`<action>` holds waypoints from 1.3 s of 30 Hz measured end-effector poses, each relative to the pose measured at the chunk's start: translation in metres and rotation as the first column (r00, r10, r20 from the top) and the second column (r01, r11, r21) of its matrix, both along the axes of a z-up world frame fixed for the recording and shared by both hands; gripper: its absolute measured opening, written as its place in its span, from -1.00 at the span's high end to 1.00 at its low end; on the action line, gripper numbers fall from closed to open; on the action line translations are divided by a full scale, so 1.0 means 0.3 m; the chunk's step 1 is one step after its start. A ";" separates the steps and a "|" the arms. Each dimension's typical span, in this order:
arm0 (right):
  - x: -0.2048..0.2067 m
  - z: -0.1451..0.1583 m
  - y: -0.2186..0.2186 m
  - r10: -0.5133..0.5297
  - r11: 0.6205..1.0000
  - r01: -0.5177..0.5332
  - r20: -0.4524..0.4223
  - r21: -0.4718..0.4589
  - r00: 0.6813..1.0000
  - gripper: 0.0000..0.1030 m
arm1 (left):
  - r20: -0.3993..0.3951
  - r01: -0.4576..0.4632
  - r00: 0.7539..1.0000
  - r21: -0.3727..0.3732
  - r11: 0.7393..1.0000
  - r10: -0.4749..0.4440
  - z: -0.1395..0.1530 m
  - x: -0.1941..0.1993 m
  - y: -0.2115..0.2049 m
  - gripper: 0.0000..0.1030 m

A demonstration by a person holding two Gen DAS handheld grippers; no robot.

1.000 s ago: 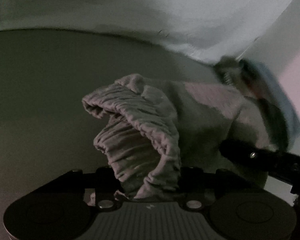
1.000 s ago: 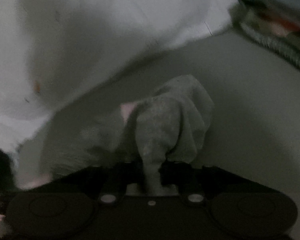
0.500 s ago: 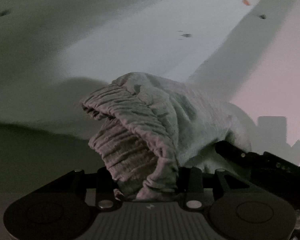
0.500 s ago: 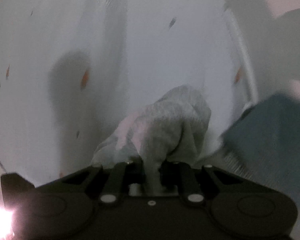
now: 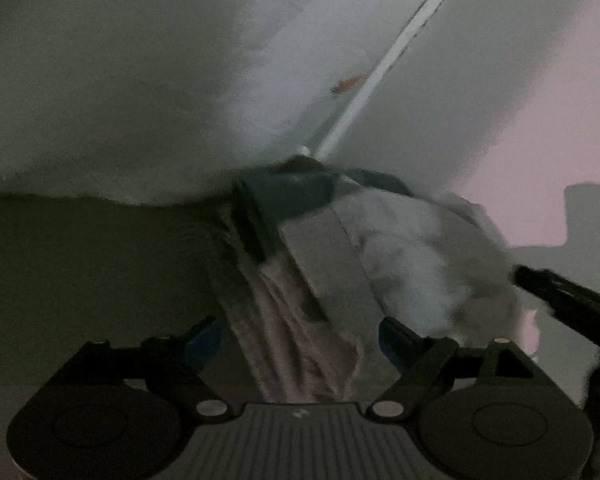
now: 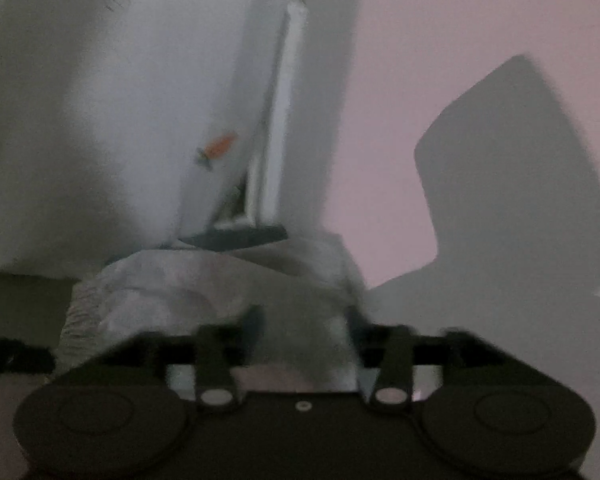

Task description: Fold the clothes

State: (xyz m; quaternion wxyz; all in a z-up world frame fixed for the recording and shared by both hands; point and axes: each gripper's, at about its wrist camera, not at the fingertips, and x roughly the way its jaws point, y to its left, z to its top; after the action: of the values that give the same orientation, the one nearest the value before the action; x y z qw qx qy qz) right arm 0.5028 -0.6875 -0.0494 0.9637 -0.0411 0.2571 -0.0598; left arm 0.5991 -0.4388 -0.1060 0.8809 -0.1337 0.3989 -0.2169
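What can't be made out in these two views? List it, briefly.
Grey garment, left wrist view: motion blur hides its type and folds.
Dark folded item, left wrist view: mostly covered by the garment.
Orange mark, right wrist view: too small and blurred to identify.

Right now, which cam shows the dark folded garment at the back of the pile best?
Left wrist: the dark folded garment shows its top face and ribbed edge on the pile. Right wrist catches only a thin dark sliver behind the pale cloth.
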 end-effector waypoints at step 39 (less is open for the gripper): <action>-0.684 0.143 1.015 0.301 0.844 -0.405 0.315 0.351 0.900 -1.00 | 0.536 -0.500 0.760 0.118 0.858 0.369 0.364 -1.193 1.150 -1.00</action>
State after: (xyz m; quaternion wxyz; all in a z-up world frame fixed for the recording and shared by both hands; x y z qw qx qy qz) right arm 0.2977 -0.3829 -0.0066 0.9693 0.1215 0.1296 0.1702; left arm 0.2413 -0.0937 0.0031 0.9885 -0.0493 0.1415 0.0211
